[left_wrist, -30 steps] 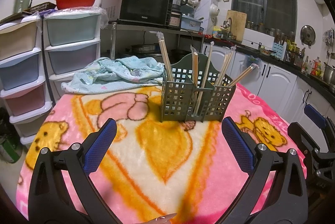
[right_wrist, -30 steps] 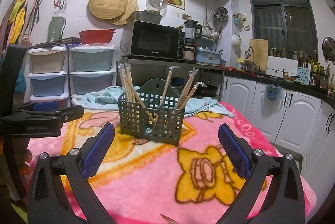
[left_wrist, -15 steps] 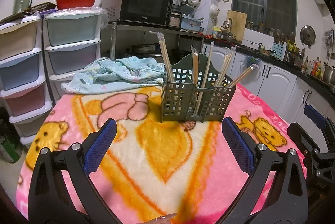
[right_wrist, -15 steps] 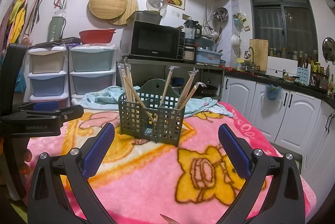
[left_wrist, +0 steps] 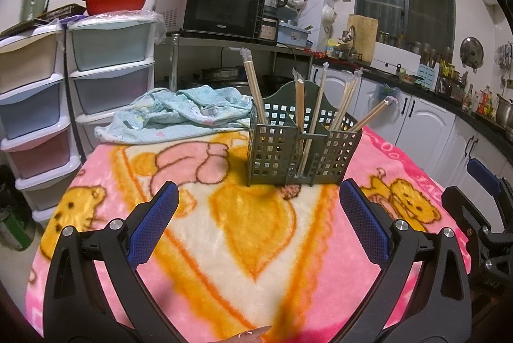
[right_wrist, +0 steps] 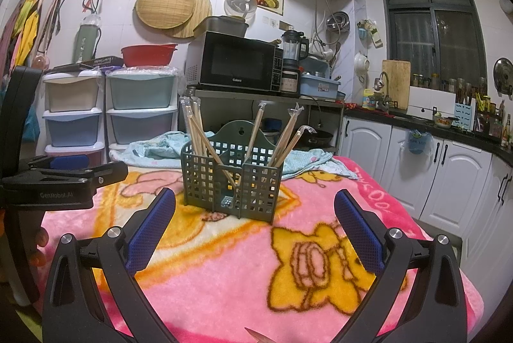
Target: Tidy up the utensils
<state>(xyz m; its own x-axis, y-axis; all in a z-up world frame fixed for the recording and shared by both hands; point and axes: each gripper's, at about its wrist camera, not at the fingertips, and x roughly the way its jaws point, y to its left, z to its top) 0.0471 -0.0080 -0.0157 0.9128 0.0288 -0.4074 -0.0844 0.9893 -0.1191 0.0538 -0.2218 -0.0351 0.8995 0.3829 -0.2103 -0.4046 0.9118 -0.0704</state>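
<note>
A dark green slotted utensil caddy (left_wrist: 299,150) stands on the pink cartoon blanket (left_wrist: 250,234), also in the right wrist view (right_wrist: 231,179). Several wrapped wooden chopstick pairs (left_wrist: 255,92) stand in its compartments, also seen in the right wrist view (right_wrist: 197,131). My left gripper (left_wrist: 258,198) is open and empty, a short way in front of the caddy. My right gripper (right_wrist: 255,208) is open and empty, just in front of the caddy. The left gripper shows side-on at the left of the right wrist view (right_wrist: 64,179). The right gripper shows at the right edge of the left wrist view (left_wrist: 481,182).
A crumpled light blue cloth (left_wrist: 179,112) lies on the table behind the caddy. Stacked plastic drawers (left_wrist: 109,60) stand at the left. A microwave (left_wrist: 218,9) sits on a metal shelf behind. White cabinets and a counter (right_wrist: 433,157) run along the right.
</note>
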